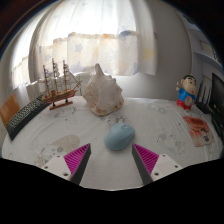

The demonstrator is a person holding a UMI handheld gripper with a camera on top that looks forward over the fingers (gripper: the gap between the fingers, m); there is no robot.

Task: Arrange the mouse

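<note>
While the tool [112, 158] hangs with its pink fingers [77, 157] spread wide and holding nothing, the blue mouse [119, 137] sits on the tabletop [60, 130] at twelve o'clock, just ahead, probably lined up for a grab. A big shell [102, 93] waits behind it. Open room lies at three and nine o'clock.

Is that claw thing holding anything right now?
No, nothing is held. The gripper is open, and the light blue mouse rests on the table just ahead of its fingers, untouched.
</note>
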